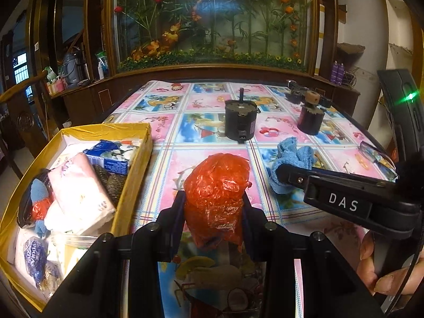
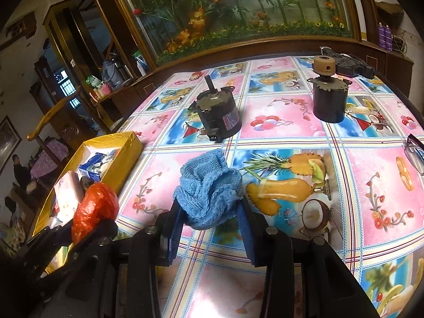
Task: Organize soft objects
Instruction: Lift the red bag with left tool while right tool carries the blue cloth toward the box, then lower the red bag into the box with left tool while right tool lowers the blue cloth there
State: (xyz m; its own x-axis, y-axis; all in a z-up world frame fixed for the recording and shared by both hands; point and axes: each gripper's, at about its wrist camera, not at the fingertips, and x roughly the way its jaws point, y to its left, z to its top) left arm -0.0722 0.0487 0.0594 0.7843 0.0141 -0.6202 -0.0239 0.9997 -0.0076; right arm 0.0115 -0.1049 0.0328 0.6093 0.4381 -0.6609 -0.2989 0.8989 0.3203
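Box, yellow, one, lies left of both grippers and nearer the left gripper, whose fingers are clamped on one red plastic bag raised over the worktop. Right gripper: fingers pinch one blue cloth, farther from the box. Two motors stand beyond.

Both views were fisheye, w/ straight edges bowed hard and black corners. Room light was dim and warm; the side furniture sat in shadow. The glossy tablecloth threw soft glare. The glass panel behind showed a hazy blue-white reflection. A pale tissue pack was blown out. A green LED flared at right. Foreground was slightly soft.
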